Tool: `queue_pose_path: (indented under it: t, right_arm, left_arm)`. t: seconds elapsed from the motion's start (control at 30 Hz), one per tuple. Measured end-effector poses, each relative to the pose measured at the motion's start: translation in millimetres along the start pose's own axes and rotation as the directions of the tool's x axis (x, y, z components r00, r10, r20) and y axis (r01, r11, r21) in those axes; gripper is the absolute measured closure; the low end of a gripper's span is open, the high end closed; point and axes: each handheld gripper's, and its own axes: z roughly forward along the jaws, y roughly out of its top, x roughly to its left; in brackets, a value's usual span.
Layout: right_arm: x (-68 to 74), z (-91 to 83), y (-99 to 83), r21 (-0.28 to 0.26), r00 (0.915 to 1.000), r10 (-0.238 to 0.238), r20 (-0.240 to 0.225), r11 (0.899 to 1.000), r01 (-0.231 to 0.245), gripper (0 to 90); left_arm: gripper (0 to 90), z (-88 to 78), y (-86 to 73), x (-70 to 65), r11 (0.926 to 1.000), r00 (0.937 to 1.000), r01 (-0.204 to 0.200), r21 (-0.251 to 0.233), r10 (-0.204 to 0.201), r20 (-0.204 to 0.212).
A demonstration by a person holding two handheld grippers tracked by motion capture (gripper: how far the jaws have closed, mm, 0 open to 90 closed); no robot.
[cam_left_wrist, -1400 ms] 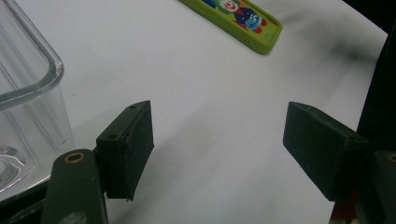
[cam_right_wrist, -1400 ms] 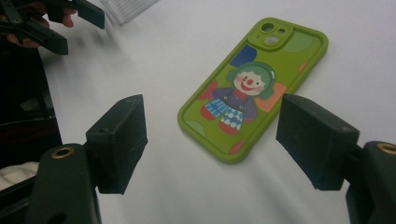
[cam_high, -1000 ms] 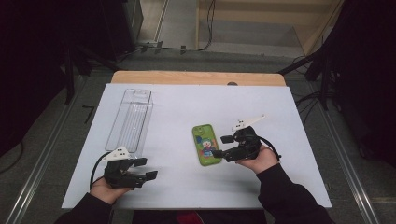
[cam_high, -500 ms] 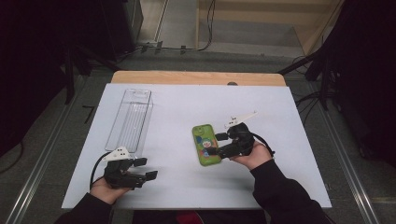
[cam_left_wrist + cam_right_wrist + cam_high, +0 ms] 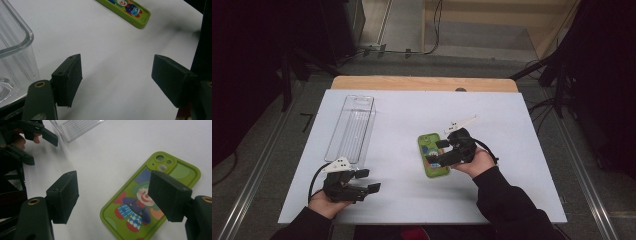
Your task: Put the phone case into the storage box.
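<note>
Green phone case (image 5: 432, 154) is lying flat, clown side up, mid-counter (image 5: 522, 125), with the right tongs (image 5: 439, 154) hovering spread over its 3 o'clock edge, probably lining up a pinch, while the left tongs (image 5: 368, 181), spread and holding nothing, are idling at 7 o'clock beside the clear tray (image 5: 351, 127).

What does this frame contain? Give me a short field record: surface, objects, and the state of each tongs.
surface: white table top
object 1: green phone case with clown picture, lying flat, camera cutouts visible
object 2: clear plastic tray, left side of table
left tongs: open, near front edge beside the tray, holding nothing
right tongs: open, over the phone case, one jaw above it
</note>
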Motion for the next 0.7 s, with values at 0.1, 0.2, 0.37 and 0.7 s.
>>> queue_pose_path:
  t: [0.1, 0.2, 0.37, 0.7]
  right_arm:
    - [-0.5, 3.4, 1.6, 0.004, 1.0000, -0.001, 0.000, 1.000, 0.001, 22.8]
    - [-1.1, 6.6, 4.1, 0.008, 1.0000, 0.001, 0.005, 1.000, -0.001, 22.9]
    - [-2.3, 13.8, 8.9, 0.023, 0.9999, -0.001, 0.011, 1.000, 0.001, 26.3]
    - [-2.1, 29.7, 18.2, 0.049, 0.9999, 0.014, 0.007, 0.999, -0.014, 32.8]
  left_arm:
    - [25.0, -0.2, -0.1, 0.0, 1.0000, 1.0000, 0.000, 0.000, 0.000, 0.001]
    - [25.0, -0.3, 0.0, 0.0, 1.0000, 1.0000, 0.000, 0.000, 0.000, 0.001]
    - [25.0, -0.3, 0.0, 0.0, 1.0000, 1.0000, -0.001, 0.000, 0.001, 0.001]
    - [25.0, -0.8, -0.2, 0.2, 1.0000, 1.0000, 0.001, -0.002, -0.001, 0.002]
